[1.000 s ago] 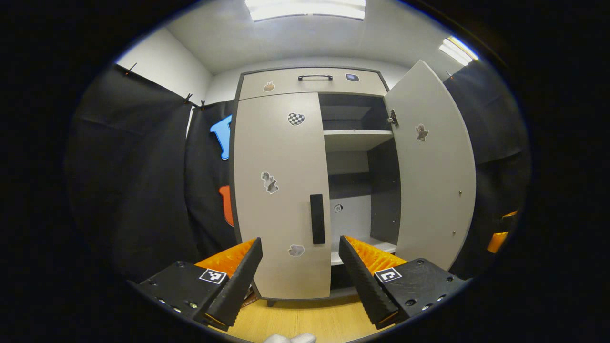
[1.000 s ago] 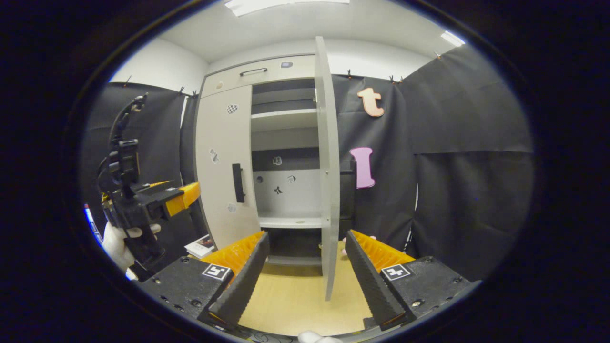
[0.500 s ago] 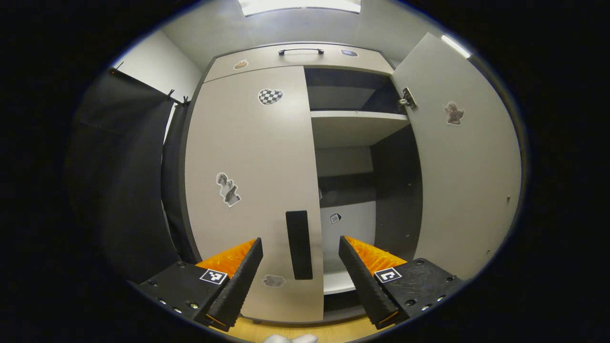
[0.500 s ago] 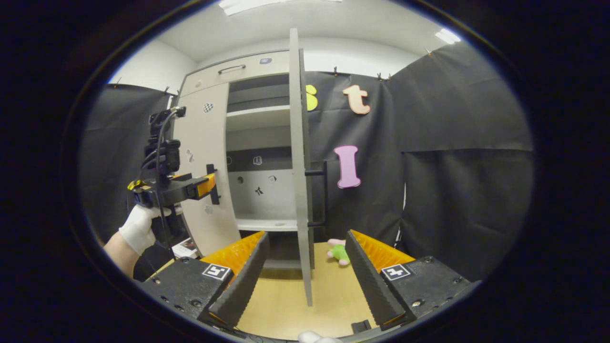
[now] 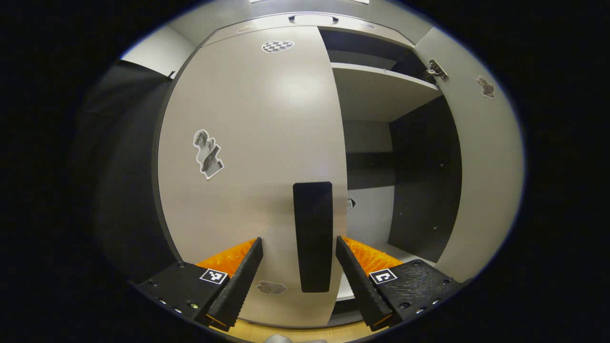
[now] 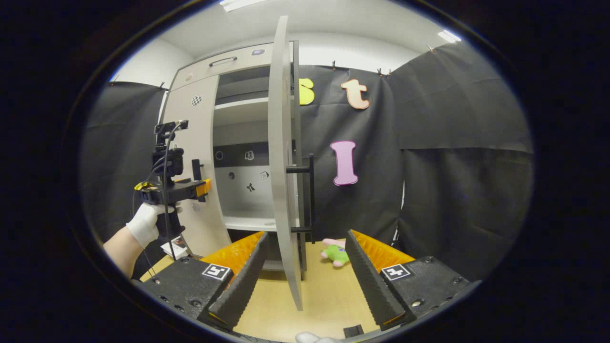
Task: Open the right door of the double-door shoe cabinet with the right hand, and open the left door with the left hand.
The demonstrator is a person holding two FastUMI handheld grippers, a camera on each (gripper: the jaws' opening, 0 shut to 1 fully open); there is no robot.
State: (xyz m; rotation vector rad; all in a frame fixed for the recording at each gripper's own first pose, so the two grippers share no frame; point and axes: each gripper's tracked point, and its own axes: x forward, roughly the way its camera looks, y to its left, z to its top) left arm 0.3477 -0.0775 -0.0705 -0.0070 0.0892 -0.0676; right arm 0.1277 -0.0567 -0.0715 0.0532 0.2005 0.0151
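The shoe cabinet's left door [image 5: 248, 157] is closed, a pale panel with stickers. Its black vertical handle [image 5: 312, 236] stands right between the fingers of my left gripper [image 5: 299, 240], which is open and does not press on it. The right door [image 5: 481, 166] is swung open, baring a shelf [image 5: 376, 85] inside. In the right gripper view that right door [image 6: 281, 166] is edge-on, with its bar handle [image 6: 307, 195] just beyond my right gripper [image 6: 307, 234], open and holding nothing. The left gripper [image 6: 174, 188] shows there too, in a gloved hand [image 6: 143, 224], at the left door's handle [image 6: 196, 169].
A green and pink plush toy [image 6: 336, 252] lies on the wooden floor [image 6: 329, 295] behind the open door. A booklet [image 6: 174, 247] lies on the floor by the cabinet's left foot. Black cloth walls close in both sides.
My left gripper has closed in on the left door until its handle sits between the fingers. The right door has swung a little farther open; my right gripper has drifted left, still open.
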